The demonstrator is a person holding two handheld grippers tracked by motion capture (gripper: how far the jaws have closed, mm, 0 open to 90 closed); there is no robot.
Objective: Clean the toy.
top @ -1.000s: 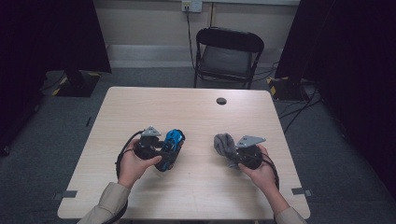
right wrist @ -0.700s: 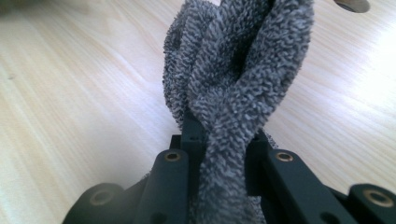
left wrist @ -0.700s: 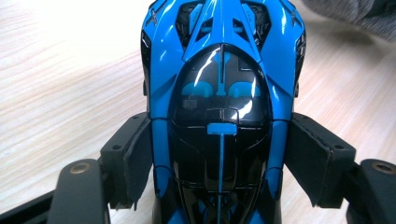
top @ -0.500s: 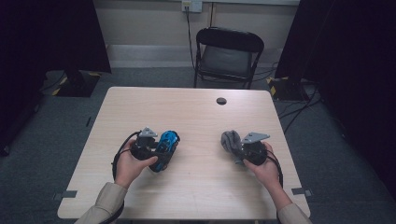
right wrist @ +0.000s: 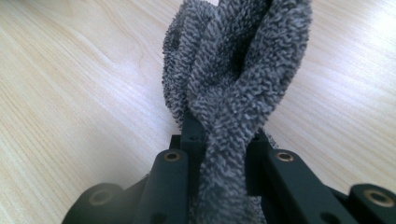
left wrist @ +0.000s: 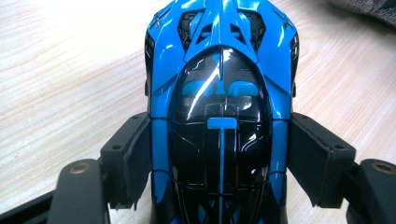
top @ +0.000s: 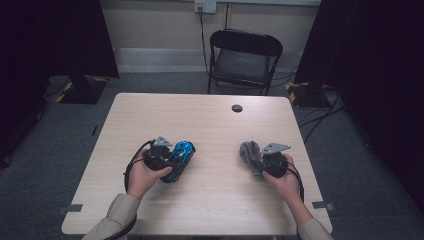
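Left gripper view: left gripper (left wrist: 219,154) clamps the blue toy car (left wrist: 219,93) by its flanks, nose pointing away, low over the table (top: 210,120). Right gripper (right wrist: 219,163) is clenched on a grey terry cloth (right wrist: 233,70) — wad sticks out past the tips. Likely step: wipe the car. Hold the car steady, bring the cloth across its roof, light pressure. Table grommet (top: 237,108) and folding chair (top: 244,57) are well apart — nothing blocks.

The toy car (left wrist: 219,116) is glossy blue and black plastic; the cloth (right wrist: 233,84) is rough grey terry; the table (top: 210,125) is smooth, matt pale wood.
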